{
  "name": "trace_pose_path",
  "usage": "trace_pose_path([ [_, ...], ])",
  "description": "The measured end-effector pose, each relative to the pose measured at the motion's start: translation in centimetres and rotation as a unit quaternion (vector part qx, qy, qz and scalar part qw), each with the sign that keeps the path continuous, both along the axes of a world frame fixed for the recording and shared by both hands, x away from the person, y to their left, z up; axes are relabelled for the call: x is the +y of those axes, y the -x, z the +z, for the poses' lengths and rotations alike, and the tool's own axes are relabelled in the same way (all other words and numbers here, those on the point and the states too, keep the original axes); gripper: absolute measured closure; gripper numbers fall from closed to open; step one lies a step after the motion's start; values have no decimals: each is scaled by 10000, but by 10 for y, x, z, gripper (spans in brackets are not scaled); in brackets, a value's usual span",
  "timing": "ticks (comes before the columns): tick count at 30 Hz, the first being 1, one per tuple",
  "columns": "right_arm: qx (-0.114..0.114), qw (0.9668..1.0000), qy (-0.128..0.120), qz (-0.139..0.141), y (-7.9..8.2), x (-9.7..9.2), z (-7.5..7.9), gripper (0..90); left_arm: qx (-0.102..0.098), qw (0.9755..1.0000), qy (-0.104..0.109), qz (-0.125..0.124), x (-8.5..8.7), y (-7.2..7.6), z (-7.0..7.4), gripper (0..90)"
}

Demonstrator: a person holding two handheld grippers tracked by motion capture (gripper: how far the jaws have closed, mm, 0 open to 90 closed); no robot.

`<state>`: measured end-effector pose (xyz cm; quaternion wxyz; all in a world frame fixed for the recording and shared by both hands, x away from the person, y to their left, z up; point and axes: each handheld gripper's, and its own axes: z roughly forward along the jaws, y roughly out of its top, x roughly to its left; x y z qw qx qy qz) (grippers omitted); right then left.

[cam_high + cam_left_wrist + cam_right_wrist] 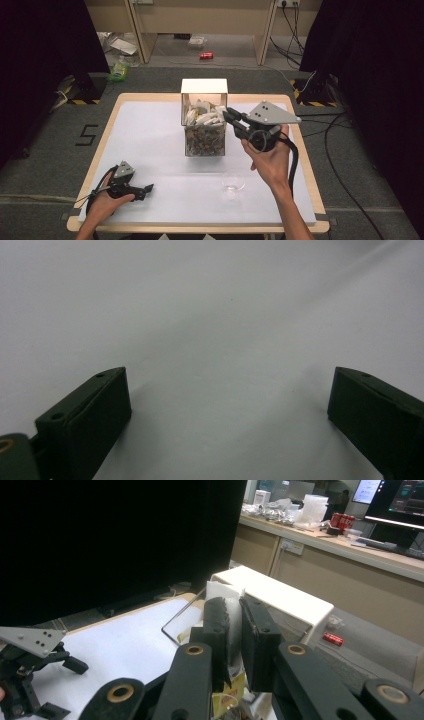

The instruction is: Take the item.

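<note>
At the frame's centre, a clear box (pixel 204 131) of packets stands on the desk (pixel 150 150). The right tool (pixel 226 114) reaches over its top, pinching a white packet (pixel 233 615). The left tool (pixel 148 188), jaws spread wide, rests lower left. An empty glass (pixel 233 184) stands lower right of the box.

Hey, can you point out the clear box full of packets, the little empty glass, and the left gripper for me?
clear box (pixel 205 142), high view, on its transparent front wall.
empty glass (pixel 233 183), high view, on its bowl.
left gripper (pixel 147 189), high view, between its jaw tips.
</note>
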<state>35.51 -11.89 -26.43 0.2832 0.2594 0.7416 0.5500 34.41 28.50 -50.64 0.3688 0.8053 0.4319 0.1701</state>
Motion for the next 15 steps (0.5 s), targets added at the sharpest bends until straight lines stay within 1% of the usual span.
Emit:
trace_pose_path([
  [5, -10, 10000, -10, -38, 8, -9, -4, 824, 0, 10000, -20, -3, 0, 0, 0, 31],
  [6, 1, 10000, -26, -46, 11, -14, -8, 823, -2, 10000, -19, -2, 0, 0, 0, 31],
  [8, 4, 10000, -31, -48, 12, -15, -10, 824, 0, 10000, -33, 0, 0, 0, 0, 31],
  [10, 32, 10000, -54, -59, 17, -21, -16, 823, 2, 10000, -35, 1, 0, 0, 0, 31],
  [13, 26, 10000, -46, -73, 19, -23, -20, 823, -3, 10000, -27, -2, 0, 0, 0, 31],
  [15, 81, 9999, -65, -74, 21, -25, -25, 823, 1, 10000, -39, 1, 0, 0, 0, 31],
])
